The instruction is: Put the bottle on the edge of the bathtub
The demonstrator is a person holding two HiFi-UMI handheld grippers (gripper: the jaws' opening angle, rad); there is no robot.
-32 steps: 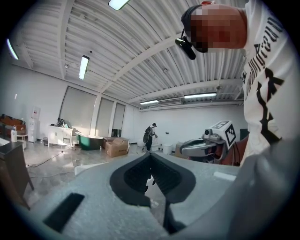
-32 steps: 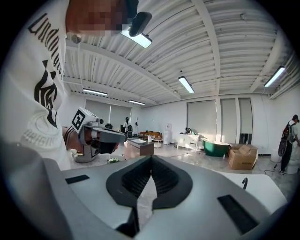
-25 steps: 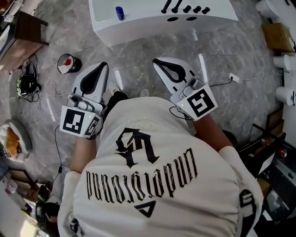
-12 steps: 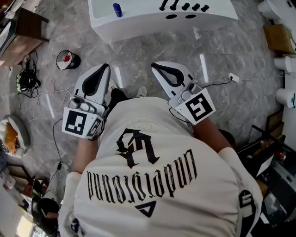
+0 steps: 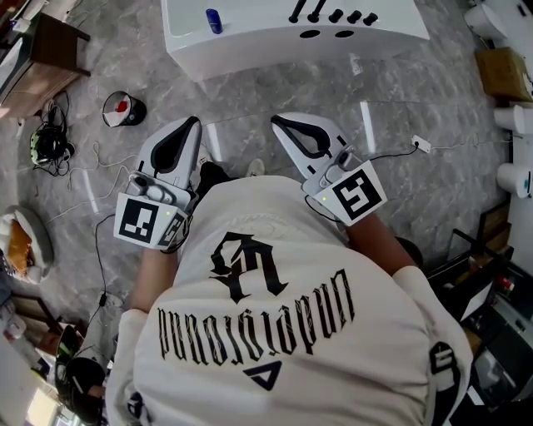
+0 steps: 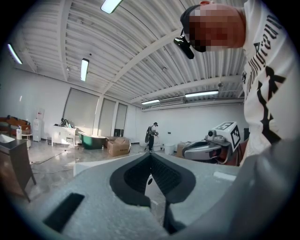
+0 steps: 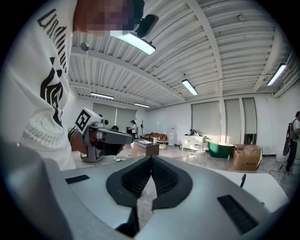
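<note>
A small blue bottle [image 5: 214, 21] stands upright on the left end of the white bathtub [image 5: 250, 46], at the top of the head view. Both grippers are held in front of the person's chest, well short of the tub. My left gripper [image 5: 193, 122] is shut with nothing in it, its pads meeting tip to tip [image 6: 150, 155]. My right gripper [image 5: 277, 122] is also shut and empty [image 7: 151, 158]. Each gripper view shows the other gripper alongside: the right gripper [image 6: 211, 145] and the left gripper [image 7: 101, 138]. The bottle does not show in either gripper view.
Black tap fittings [image 5: 333, 14] sit on the tub's right end. On the marble floor lie a red-and-black round object [image 5: 123, 110], cables with a headset [image 5: 47, 148], and white tubes [image 5: 366, 125]. A wooden table [image 5: 42, 58] stands at the left. A green tub [image 7: 220, 148] stands far off.
The head view has shifted slightly, and the tub sits a little higher in the frame. Both grippers have edged slightly forward and stay shut and empty.
</note>
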